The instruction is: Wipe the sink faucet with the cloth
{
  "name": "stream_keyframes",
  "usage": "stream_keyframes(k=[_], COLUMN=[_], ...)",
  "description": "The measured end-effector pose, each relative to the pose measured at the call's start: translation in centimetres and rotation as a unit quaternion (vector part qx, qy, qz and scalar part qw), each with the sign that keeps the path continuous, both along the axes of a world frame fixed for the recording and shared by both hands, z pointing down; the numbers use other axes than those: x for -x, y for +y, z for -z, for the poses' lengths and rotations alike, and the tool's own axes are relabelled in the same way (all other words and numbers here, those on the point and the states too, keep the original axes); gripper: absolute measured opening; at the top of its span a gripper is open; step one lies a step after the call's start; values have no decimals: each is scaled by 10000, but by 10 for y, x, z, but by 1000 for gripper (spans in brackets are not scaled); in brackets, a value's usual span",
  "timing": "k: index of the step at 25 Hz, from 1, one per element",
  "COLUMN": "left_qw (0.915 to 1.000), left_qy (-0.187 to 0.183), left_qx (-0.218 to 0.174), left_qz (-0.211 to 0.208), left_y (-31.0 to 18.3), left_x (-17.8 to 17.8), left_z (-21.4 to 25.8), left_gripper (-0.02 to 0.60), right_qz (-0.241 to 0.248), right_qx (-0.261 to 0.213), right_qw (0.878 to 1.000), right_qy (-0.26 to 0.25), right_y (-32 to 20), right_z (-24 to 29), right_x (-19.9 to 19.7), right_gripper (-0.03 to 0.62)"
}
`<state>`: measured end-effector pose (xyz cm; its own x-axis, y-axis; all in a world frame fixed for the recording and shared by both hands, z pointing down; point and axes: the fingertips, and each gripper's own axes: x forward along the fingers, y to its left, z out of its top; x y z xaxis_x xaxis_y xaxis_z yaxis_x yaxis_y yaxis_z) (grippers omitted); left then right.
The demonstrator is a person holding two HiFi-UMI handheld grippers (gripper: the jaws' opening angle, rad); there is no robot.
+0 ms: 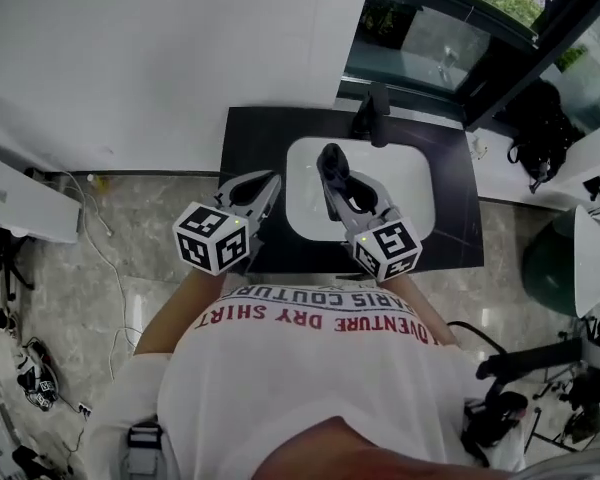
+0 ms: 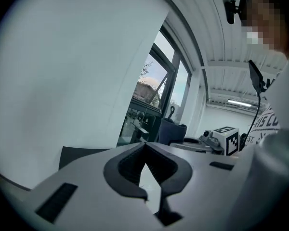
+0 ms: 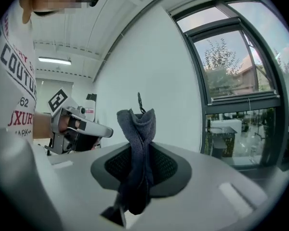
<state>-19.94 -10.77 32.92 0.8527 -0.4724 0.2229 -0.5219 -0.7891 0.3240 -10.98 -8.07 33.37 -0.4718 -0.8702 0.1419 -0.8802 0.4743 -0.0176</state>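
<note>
Dark grey cloth (image 3: 137, 143) pinched in right hand-held gripper (image 1: 331, 160); left hand-held gripper (image 2: 144, 148) closed, empty; black faucet (image 1: 372, 114) at dark worktop (image 1: 250, 138) rear edge seemingly not yet wiped.

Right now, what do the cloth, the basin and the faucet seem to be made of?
Cloth: dark grey, soft terry or microfibre by its nubby, folded surface. Basin: white, smooth, likely glazed ceramic. Faucet: dark, probably matte-coated metal; too small to be sure.
</note>
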Motion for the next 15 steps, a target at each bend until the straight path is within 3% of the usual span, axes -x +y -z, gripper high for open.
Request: stream_keyframes(k=[3,6,10,15], left_qw=[9990,9952,9879,9781], left_qy=[-64,-109,-128,-237], left_qx=[82,107,226,368], left_qz=[-441,-967,-1529,-2033], left_y=[-37,-57,-65,-61], left_x=[32,38,20,-22], left_z=[-7,-8,-17,-32], left_gripper=[2,2,2,2], right_qz=[-479,-1033,-1435,-1785], right_qx=[50,169,300,533], right_qw=[9988,9943,9891,9822], right_qy=[-88,-190,-137,-259], right_y=[-32,-44,-45,-39], right_z=[-3,-11,-18,-40], right_x=[30,40,41,12], right_gripper=[77,77,77,77])
